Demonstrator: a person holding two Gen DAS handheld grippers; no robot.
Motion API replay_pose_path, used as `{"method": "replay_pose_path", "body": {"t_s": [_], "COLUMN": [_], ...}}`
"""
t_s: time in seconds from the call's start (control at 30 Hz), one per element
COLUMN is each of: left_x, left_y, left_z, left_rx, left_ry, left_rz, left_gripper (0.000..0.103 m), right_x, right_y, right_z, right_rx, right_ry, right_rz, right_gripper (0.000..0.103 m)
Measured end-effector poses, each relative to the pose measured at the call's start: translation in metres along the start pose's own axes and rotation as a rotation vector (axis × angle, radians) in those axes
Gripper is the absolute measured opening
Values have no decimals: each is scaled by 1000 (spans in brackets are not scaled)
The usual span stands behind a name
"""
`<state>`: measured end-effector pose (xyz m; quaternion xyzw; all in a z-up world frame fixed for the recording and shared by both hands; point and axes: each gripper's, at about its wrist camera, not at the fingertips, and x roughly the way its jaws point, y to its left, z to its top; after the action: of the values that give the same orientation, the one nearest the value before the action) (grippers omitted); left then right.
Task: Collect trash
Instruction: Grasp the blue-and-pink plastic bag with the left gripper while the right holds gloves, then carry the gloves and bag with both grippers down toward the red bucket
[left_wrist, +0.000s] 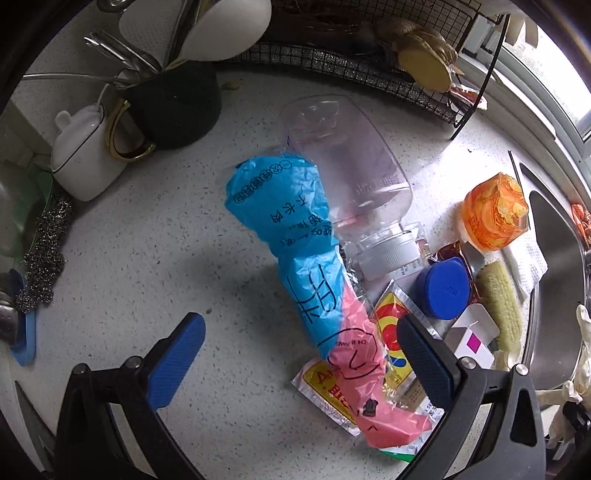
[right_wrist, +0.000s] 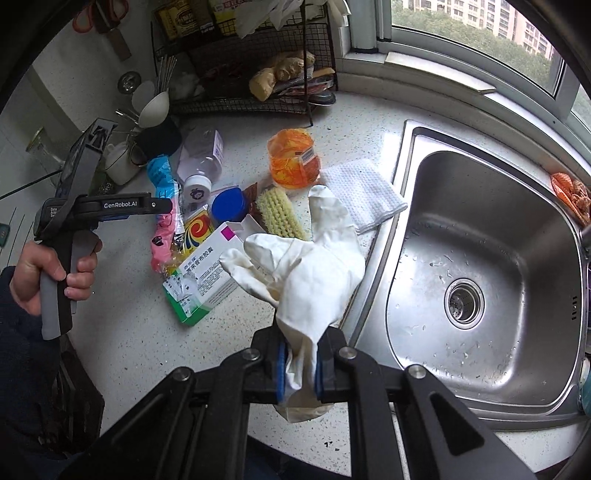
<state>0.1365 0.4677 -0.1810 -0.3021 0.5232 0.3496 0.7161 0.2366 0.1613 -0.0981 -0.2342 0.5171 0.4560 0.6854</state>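
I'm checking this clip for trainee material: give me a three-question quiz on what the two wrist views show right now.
1. True or false: the right gripper is shut on a white glove.
2. Which item lies between the left gripper's open fingers? A) orange jar B) blue and pink plastic bag C) blue lid
3. Fill in: the clear bottle lies on its side on the ____.

Key
1. True; the glove hangs above the counter beside the sink.
2. B
3. counter
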Motion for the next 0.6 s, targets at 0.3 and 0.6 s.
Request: {"method": "replay_pose_path", "body": {"t_s": [0.3, 0.6], "left_x": [21, -23], "left_y": [-8, -14], "left_z": [6, -9], "left_rx": [14, 86], "left_ry": [56, -38], "left_rz": [8, 36], "left_gripper": [47, 22], "right_x": [1, -14], "right_y": [-5, -11], "right_z": [-4, -1], "right_rx": [38, 41], "right_ry": [17, -33], "right_rz": [-28, -16], "right_gripper": [10, 10]}}
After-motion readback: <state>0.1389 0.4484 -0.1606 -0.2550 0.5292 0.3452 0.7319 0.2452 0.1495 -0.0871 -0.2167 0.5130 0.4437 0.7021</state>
